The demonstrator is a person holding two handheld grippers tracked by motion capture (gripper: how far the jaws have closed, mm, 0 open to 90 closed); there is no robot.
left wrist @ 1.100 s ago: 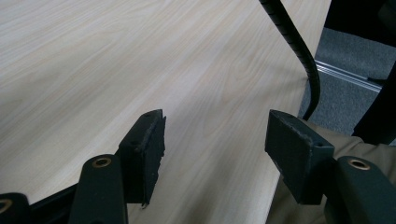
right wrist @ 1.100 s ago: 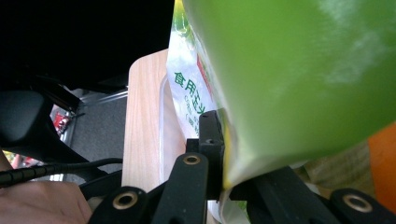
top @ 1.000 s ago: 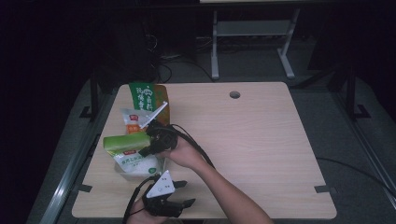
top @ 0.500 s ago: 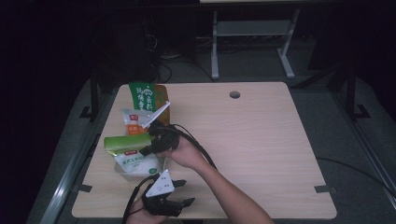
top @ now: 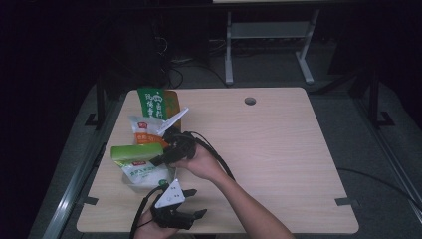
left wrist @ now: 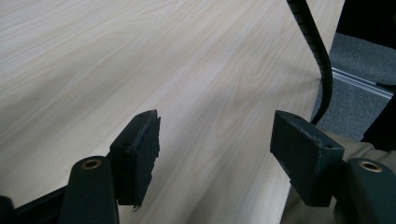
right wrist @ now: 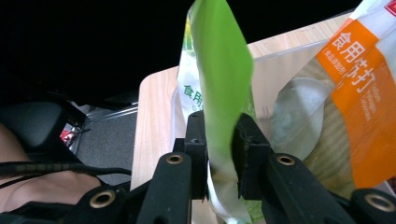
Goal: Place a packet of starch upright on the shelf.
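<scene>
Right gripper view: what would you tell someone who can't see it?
Two black jaws of the right gripper pinch a green-topped bag, its edge toward the camera. An orange-and-white bag lies to the right on the pale wooden table.

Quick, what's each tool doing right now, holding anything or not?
Left tool: open, nothing between its jaws, over bare table.
Right tool: closed on the green bag, jaws just easing open.

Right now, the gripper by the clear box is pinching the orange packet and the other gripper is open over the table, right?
Not quite. The right gripper is pinching the green packet, not the orange packet, as the right gripper view shows. The left gripper is indeed open over the table.
</scene>
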